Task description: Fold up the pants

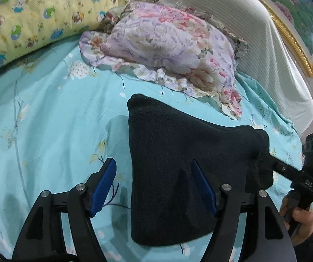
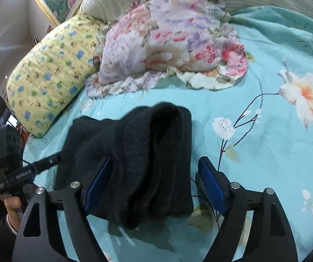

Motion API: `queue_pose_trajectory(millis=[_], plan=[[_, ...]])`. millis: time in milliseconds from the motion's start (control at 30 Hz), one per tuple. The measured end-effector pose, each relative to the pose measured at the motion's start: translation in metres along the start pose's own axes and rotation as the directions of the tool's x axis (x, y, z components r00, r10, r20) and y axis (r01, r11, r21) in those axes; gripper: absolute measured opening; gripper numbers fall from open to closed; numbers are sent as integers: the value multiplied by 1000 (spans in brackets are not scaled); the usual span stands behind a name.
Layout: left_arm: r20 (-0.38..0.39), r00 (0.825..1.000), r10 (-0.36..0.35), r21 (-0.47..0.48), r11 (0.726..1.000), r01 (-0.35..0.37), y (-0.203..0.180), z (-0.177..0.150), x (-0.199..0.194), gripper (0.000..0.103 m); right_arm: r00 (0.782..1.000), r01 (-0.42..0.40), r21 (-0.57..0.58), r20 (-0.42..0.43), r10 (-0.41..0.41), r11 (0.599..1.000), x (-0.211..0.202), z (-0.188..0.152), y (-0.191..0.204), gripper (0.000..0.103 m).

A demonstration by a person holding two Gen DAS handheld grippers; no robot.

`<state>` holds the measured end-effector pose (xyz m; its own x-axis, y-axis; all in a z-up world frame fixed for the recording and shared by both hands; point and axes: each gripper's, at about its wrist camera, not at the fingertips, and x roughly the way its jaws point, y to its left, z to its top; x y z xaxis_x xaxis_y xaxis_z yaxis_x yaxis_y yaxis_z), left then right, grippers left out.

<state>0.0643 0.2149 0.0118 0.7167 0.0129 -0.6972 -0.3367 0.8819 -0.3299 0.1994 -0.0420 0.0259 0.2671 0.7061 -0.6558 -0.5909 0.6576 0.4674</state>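
Note:
The black fleece pants (image 1: 178, 135) lie folded in a thick bundle on the turquoise floral bedsheet (image 1: 47, 120). My left gripper (image 1: 152, 160) is open low over the bundle's left edge: one blue pad stands above the sheet, the other above the black cloth. In the right wrist view the pants (image 2: 139, 135) show stacked rolled layers, and my right gripper (image 2: 155, 158) straddles their near right part, open. Its left pad lies against the fabric and its right pad is apart over the sheet. Each view shows the other gripper's black finger (image 1: 283, 168) (image 2: 53, 159) at the bundle's far side.
A ruffled floral pillow (image 1: 167, 43) lies just beyond the pants, with a yellow cartoon-print bolster (image 1: 25, 21) beside it. A cream striped headboard cover (image 1: 254, 32) and a gold-framed picture (image 1: 298, 43) stand behind. A hand (image 1: 302, 222) holds the right gripper's handle.

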Motion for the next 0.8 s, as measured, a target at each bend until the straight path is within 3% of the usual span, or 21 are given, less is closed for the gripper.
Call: queue_pose_trajectory(millis=[133,467,800], plan=[[48,998,47,57,997,-50,-13,-8,-20,81,998,5,-16,58,-4,1000,-22,-3,8,91],[98,990,102,134,984,-114,-37,-39,-54,83,991,45,-151,135,-24,987,-57,-34,43,98],[110,983,147,152,975,-163,-40,-65,-64,84,989,88,-247,133,-56,965,-60,-62,59,100]])
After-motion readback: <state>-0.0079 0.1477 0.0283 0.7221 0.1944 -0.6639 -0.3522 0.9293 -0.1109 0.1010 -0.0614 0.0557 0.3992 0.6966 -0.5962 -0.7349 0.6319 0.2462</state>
